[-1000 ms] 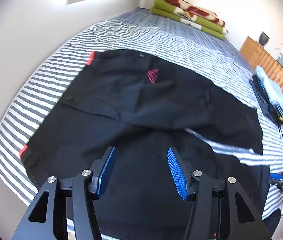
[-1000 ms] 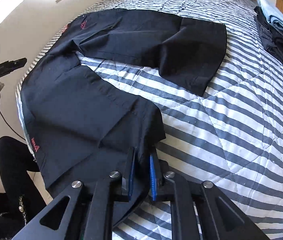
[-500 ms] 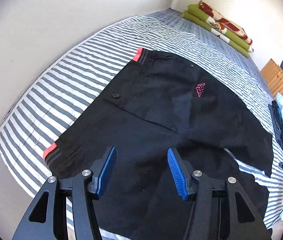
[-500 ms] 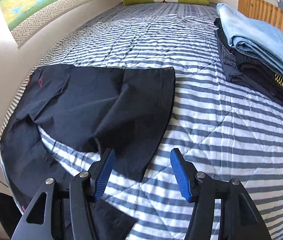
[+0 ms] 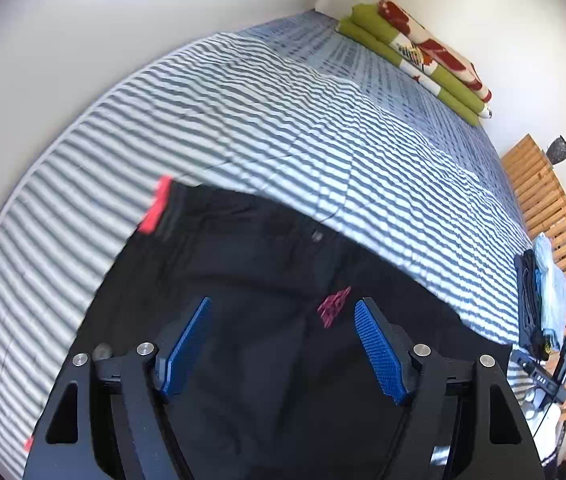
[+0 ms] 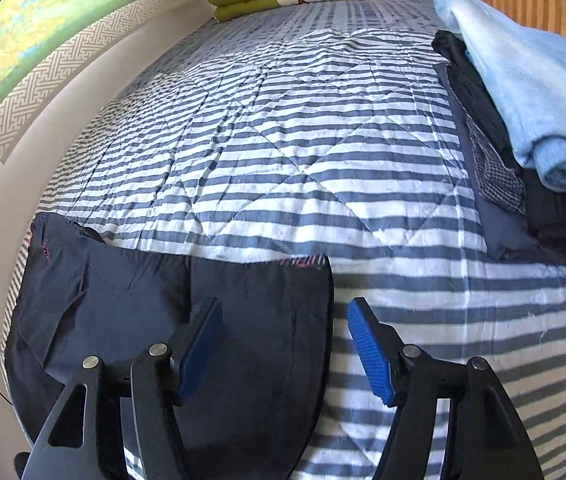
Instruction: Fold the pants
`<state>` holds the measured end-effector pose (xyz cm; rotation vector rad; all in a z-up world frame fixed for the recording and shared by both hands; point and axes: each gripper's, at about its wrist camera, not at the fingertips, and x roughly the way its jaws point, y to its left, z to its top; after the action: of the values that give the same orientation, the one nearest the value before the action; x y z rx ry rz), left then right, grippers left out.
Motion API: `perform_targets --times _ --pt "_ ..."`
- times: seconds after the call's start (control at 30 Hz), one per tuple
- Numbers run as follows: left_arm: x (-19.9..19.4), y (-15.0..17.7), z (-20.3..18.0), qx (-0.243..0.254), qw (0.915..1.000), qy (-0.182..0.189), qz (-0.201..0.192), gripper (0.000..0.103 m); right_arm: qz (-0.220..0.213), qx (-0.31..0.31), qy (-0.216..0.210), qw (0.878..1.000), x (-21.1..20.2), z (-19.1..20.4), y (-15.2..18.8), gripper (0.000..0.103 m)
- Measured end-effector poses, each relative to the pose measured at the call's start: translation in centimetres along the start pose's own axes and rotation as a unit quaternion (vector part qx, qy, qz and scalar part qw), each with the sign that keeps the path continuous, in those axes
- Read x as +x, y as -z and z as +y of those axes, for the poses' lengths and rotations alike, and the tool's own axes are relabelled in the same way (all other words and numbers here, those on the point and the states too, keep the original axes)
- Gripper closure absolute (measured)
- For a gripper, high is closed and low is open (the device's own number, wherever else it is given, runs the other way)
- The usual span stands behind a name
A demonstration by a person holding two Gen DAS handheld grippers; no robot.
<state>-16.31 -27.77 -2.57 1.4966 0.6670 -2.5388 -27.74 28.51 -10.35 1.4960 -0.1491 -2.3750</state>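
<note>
Black pants (image 5: 259, 264) with a red waistband tab and a pink logo (image 5: 333, 306) lie flat on the striped bed. My left gripper (image 5: 283, 308) hovers over their waist end; its jaws are opening and nothing is between them. In the right wrist view the same pants (image 6: 131, 304) end in a leg hem (image 6: 329, 300). My right gripper (image 6: 283, 310) hangs above that hem, one finger over the cloth, one over the bedspread. Its jaws are opening and hold nothing.
The striped quilt (image 6: 283, 140) covers the whole bed. A stack of folded clothes (image 6: 523, 112) with a light blue piece on top lies at the right. Folded green blankets (image 5: 423, 56) sit at the far end. A wooden slatted frame (image 5: 555, 240) borders the right side.
The right gripper let go of the near pant leg, opened, and moved toward the far leg's hem. The left gripper swept across to the waist and logo, opening wider.
</note>
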Motion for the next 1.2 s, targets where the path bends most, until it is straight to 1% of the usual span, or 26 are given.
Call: perform_targets --times 0.07,0.13,0.23,0.3,0.4,0.43,0.5,0.57,0.67,0.8,0.93,0.97,1.0,1.03,1.07,1.13,1.2 --pt "2.5 -1.9 -1.4 0.012 0.9996 -0.006 0.023 0.020 0.000 -0.015 -0.007 1.000 0.8 -0.3 -0.9 0.040" --pt "4.7 -3.6 -2.7 0.015 0.9989 -0.027 0.036 0.019 0.004 -0.038 -0.018 0.999 1.5 -0.2 -1.7 0.040" --pt "7.9 -5.3 -4.1 0.023 0.9969 -0.043 0.061 0.019 0.008 -0.092 -0.029 0.995 2.1 0.9 -2.4 0.040" --pt "9.6 -5.8 -4.5 0.019 0.9960 -0.052 0.071 0.019 0.013 -0.136 -0.030 0.990 2.3 1.9 -2.7 0.040" --pt "11.5 -6.4 -4.9 0.004 0.9958 -0.035 0.085 0.019 0.018 -0.203 -0.035 0.978 2.9 3.9 -3.4 0.040" --pt "12.0 -6.5 -5.1 0.005 0.9955 -0.035 0.088 0.019 0.020 -0.214 -0.040 0.976 3.0 4.4 -3.6 0.040" --pt "12.9 -6.4 -5.7 0.017 0.9945 -0.046 0.092 0.019 0.027 -0.231 -0.063 0.970 3.4 5.4 -4.3 0.040" --pt "13.5 -6.1 -6.0 0.030 0.9936 -0.052 0.096 0.019 0.024 -0.250 -0.071 0.965 3.4 6.4 -4.7 0.040" --pt "13.7 -5.8 -6.5 0.051 0.9925 -0.059 0.095 0.019 0.030 -0.267 -0.107 0.957 3.5 8.0 -5.3 0.040" --pt "12.6 -5.4 -6.2 0.044 0.9934 -0.044 0.096 0.019 0.044 -0.292 -0.136 0.946 5.3 11.0 -5.3 0.040" --pt "11.5 -4.9 -6.1 0.037 0.9937 -0.039 0.098 0.019 0.053 -0.324 -0.143 0.934 7.4 14.9 -3.8 0.040" --pt "11.3 -4.8 -6.1 0.032 0.9939 -0.036 0.100 0.019 0.054 -0.335 -0.131 0.931 7.8 15.9 -3.2 0.041" --pt "11.2 -4.6 -6.0 0.023 0.9940 -0.031 0.102 0.019 0.053 -0.350 -0.113 0.928 8.2 16.9 -2.6 0.060" --pt "10.8 -4.5 -6.0 0.015 0.9941 -0.023 0.105 0.019 0.055 -0.361 -0.091 0.926 8.5 17.6 -2.0 0.087" --pt "10.8 -4.4 -6.1 0.009 0.9939 -0.017 0.109 0.019 0.061 -0.367 -0.077 0.925 8.6 18.2 -1.4 0.093" --pt "10.7 -4.1 -6.4 0.003 0.9936 -0.018 0.111 0.019 0.053 -0.372 -0.079 0.923 7.7 18.9 -0.1 0.096" --pt "11.0 -3.7 -6.9 0.000 0.9924 -0.018 0.122 0.019 0.032 -0.387 -0.075 0.919 5.9 19.6 1.2 0.098"
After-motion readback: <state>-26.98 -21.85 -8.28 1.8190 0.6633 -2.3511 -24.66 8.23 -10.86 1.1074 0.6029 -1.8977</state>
